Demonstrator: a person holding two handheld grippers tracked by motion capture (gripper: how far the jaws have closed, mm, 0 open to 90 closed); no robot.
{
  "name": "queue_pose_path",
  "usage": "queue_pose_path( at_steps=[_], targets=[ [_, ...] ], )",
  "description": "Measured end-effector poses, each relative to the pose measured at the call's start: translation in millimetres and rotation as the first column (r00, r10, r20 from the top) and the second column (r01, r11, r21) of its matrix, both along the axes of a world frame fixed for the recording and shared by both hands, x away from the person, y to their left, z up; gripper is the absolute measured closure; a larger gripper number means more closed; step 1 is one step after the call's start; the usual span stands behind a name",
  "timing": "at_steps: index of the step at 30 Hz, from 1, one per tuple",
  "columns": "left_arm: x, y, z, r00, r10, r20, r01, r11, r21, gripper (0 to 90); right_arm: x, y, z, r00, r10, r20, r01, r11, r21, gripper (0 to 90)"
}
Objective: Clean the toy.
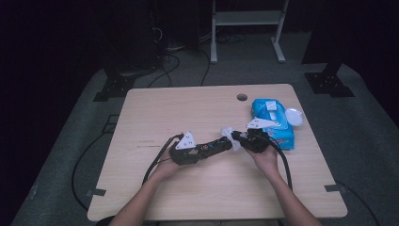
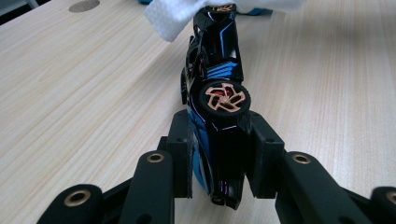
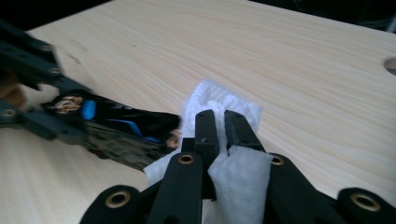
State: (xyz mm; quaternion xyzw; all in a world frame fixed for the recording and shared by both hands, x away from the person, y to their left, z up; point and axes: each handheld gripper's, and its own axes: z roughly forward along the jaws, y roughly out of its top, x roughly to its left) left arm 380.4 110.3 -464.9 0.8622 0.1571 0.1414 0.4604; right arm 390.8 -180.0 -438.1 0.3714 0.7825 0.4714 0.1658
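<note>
Your left hand-held gripper (image 1: pixel 225 144) is closed on the rear of a black toy car (image 2: pixel 215 116) with blue stripes; in the left gripper view its two pads press against the car's sides, and a wheel (image 2: pixel 224 97) with a gold rim faces up between them, so the car lies on its side in the grip. In the high view you hold the car just above the worktop (image 1: pixel 155 113), near its middle, with its nose pointing toward your right hand (image 1: pixel 264 157). Your right hand-held gripper (image 3: pixel 221 122) is shut on a white wipe (image 3: pixel 239 175); in the right gripper view the jaws stand nearly together with the cloth bunched between them and spilling out below and beyond the tips. The wipe touches the front end of the car: in the left gripper view it drapes over the nose, and in the right gripper view the car's front meets the cloth just left of your jaws. Behind your right hand, near the right edge of the worktop, lies a blue pack (image 1: pixel 273 120) with a round white lid (image 1: pixel 294 116) just beside it. A round hole (image 1: pixel 242 97) sits in the worktop near the far edge.
</note>
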Motion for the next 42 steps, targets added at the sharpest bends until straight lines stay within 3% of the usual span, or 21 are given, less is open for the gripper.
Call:
queue_pose_path(
  at_steps=[2, 6, 16, 19, 22, 23, 30, 36, 39, 42],
  targets=[
    [0.0, 1.4, 0.5, 1.0, 0.0, -0.002, 0.0, 1.0, 0.0, 66.7, 2.5, -7.0, -0.5, 0.9988, -0.048, 0.004, 0.049, 0.998, -0.031, 83.3],
    [0.2, 5.8, 1.8, 1.0, 0.0, -0.005, 0.0, 1.0, 0.007, 66.6, 1.6, -19.3, 3.2, 0.9977, -0.067, -0.004, 0.067, 0.998, -0.007, 83.3],
    [-3.7, 23.0, 4.5, 0.9998, 0.012, -0.017, -0.011, 0.999, 0.044, 66.5, -9.9, -17.8, 15.7, 0.998, -0.052, 0.035, 0.052, 0.998, 0.022, 83.3],
    [-5.4, 31.0, 4.4, 0.9991, 0.03, -0.029, -0.029, 0.999, 0.033, 66.5, -15.0, -19.8, 22.7, 0.9967, -0.056, 0.058, 0.054, 0.998, 0.045, 83.3],
    [-5.6, 35.5, 5.7, 0.9991, 0.036, -0.022, -0.035, 0.9986, 0.039, 65.2, -17.8, -19.8, 24.5, 0.9977, -0.039, 0.055, 0.037, 0.999, 0.03, 83.3],
    [-5.1, 35.1, 7.2, 0.9988, 0.039, -0.028, -0.038, 0.9988, 0.032, 60.6, -18.7, -19.6, 23.6, 0.9979, -0.035, 0.055, 0.034, 0.999, 0.021, 83.3],
    [2.7, 13.5, 20.8, 0.9998, 0.019, -0.01, -0.018, 0.9968, 0.078, 48.5, -20.7, -21.0, 15.2, 0.9996, -0.015, 0.022, 0.015, 1.0, 0.002, 83.2],
    [15.1, -11.0, 26.2, 0.9993, 0.021, -0.033, -0.017, 0.993, 0.117, 44.2, -21.8, -22.1, 9.2, 1.0, -0.006, 0.005, 0.006, 1.0, 0.0, 83.2],
    [20.7, -24.4, 29.6, 0.9982, 0.021, -0.057, -0.011, 0.9866, 0.163, 44.1, -21.0, -20.3, 7.9, 1.0, 0.002, 0.001, -0.002, 1.0, 0.003, 83.2],
    [27.3, -37.3, 32.0, 0.9962, 0.015, -0.086, 0.005, 0.9738, 0.227, 44.2, -19.8, -19.0, 6.4, 0.9999, 0.008, -0.006, -0.008, 1.0, 0.017, 83.2]
  ],
)
